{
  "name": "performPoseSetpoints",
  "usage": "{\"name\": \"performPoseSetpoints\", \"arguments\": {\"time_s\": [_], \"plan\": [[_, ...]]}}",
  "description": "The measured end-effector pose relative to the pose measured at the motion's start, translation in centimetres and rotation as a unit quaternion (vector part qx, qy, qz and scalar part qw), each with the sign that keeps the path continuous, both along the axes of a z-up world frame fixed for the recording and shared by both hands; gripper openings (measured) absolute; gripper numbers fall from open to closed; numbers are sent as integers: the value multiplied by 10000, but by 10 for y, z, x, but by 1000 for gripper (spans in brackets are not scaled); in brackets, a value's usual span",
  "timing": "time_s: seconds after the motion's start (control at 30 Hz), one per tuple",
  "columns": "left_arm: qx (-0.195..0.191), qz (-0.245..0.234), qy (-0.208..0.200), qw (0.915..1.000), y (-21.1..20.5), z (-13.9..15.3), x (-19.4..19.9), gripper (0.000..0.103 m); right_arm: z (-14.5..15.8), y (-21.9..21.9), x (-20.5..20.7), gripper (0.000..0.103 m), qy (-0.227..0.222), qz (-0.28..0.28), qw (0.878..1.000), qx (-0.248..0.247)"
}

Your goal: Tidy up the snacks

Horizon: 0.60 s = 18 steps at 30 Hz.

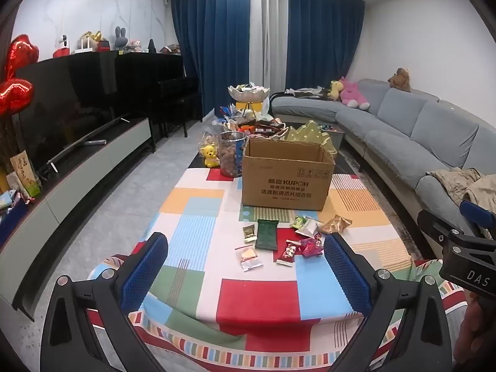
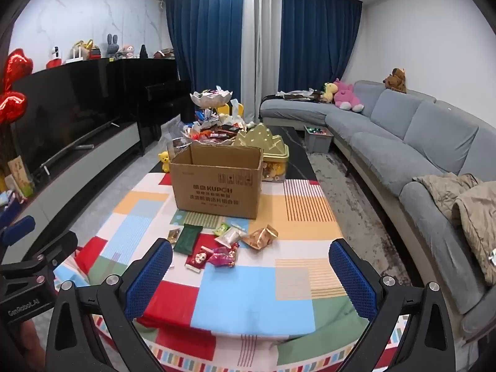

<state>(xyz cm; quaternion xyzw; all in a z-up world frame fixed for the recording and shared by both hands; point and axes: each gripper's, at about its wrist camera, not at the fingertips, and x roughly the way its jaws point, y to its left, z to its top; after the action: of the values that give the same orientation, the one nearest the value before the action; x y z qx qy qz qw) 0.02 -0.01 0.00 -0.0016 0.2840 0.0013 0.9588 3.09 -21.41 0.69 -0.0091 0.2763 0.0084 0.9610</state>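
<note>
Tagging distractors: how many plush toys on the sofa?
3. Yellow plush and pink plush sit side by side on the far end of the sofa; brown plush is on its backrest. Clutter beside them may hide more.

A home living room. A grey sectional sofa (image 1: pixel 403 130) with plush toys (image 1: pixel 353 93) curves along the right of the frame, blue floor-length curtains (image 1: pixel 214 46) fill the back centre, and a large television (image 1: pixel 71 111) on a low media cabinet (image 1: pixel 93 170) lines the left, beside red foil balloons (image 1: pixel 15 74) at the left edge.
</note>
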Motion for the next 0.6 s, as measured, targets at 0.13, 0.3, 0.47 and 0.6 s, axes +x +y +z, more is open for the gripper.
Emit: {"name": "performPoseSetpoints", "arguments": {"time_s": [0.13, 0.3, 0.47, 0.6], "plan": [[-23, -31, -4, 10000, 0, 0, 0, 102, 1, 0, -2, 102, -4, 6, 10000, 7], [-21, -11, -19, 10000, 1, 0, -1, 102, 3, 1, -4, 102, -47, -1, 10000, -6], [-20, -7, -6, 10000, 0, 0, 0, 102, 4, 1, -4, 102, -52, 5, 10000, -1], [-19, -9, -7, 10000, 0, 0, 0, 102, 4, 0, -3, 102, -65, 4, 10000, -3]]}}
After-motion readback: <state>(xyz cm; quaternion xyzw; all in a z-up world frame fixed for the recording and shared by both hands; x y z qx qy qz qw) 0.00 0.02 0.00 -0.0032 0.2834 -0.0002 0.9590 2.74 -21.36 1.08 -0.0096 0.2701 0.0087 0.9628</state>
